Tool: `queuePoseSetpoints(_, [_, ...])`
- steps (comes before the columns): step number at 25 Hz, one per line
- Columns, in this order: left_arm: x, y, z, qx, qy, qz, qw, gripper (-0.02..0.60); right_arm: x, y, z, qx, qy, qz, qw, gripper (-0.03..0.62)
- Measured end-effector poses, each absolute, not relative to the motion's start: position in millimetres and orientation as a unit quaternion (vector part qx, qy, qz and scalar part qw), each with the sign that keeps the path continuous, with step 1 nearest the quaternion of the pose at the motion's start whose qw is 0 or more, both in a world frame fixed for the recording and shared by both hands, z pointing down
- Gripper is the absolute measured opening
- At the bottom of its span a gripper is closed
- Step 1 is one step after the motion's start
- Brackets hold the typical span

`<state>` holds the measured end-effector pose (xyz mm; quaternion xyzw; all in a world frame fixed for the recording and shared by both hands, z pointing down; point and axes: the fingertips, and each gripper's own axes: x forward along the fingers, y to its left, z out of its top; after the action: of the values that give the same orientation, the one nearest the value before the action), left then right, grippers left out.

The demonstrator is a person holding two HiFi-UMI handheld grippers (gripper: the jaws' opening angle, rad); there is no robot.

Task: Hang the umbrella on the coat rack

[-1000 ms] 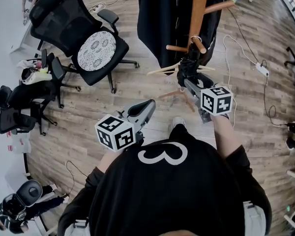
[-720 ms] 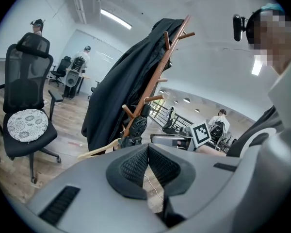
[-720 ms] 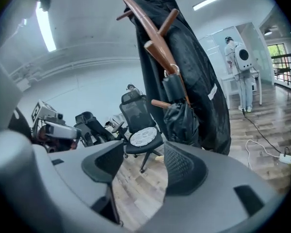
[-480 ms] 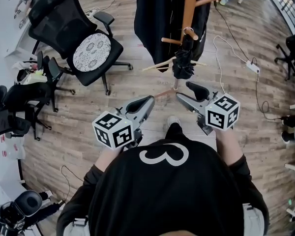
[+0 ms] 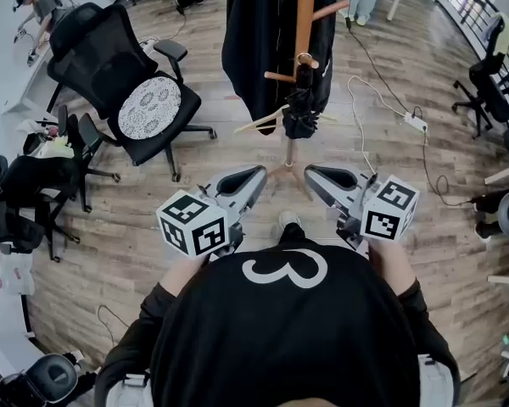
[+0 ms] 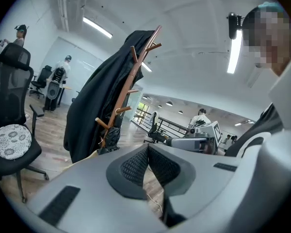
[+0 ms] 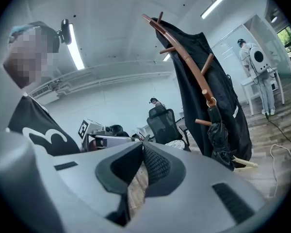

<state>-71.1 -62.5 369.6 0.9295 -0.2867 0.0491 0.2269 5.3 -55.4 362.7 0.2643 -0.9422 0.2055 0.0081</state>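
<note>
The wooden coat rack (image 5: 304, 7) stands at the top centre with a black coat (image 5: 259, 41) draped on it. The folded black umbrella (image 5: 299, 113) hangs by its loop from a low peg, touched by neither gripper. My left gripper (image 5: 253, 176) and right gripper (image 5: 316, 175) are held side by side short of the rack, close to my body. The left is shut and empty. The right's jaws are closing to shut with nothing between them. The left gripper view shows the umbrella (image 6: 111, 137) beyond the shut left gripper (image 6: 148, 147). The right gripper view shows the umbrella (image 7: 218, 137) right of the right gripper (image 7: 143, 147).
A black office chair (image 5: 144, 83) with a patterned cushion stands left of the rack, with more chairs (image 5: 34, 176) at the far left. A wooden hanger (image 5: 259, 124) lies at the rack's foot. A cable and power strip (image 5: 416, 123) run across the floor on the right.
The right gripper has drawn back from the umbrella, which stays hanging on the peg, and its jaws have come together. The left gripper has risen a little.
</note>
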Motion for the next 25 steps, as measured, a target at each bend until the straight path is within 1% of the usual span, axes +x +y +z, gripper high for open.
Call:
queuePoseSetpoints(8, [-58.1, -50.6, 359.1, 0.943, -0.252, 0.046, 0.213, 0.015, 10.5, -39.0, 360.6, 0.289, -0.938, 0.193, 0.01, 0.026])
queuePoseSetpoints(14, [-63.5, -53.2, 359.7, 0.945, -0.244, 0.037, 0.213, 0.015, 9.0, -47.5, 360.9, 0.305, -0.933, 0.188, 0.016, 0.026])
queuePoseSetpoints(25, [-77.1, -56.4, 344.6, 0.952, -0.237, 0.029, 0.192, 0.015, -2.0, -52.1, 352.9, 0.31, -0.933, 0.178, 0.041, 0.026])
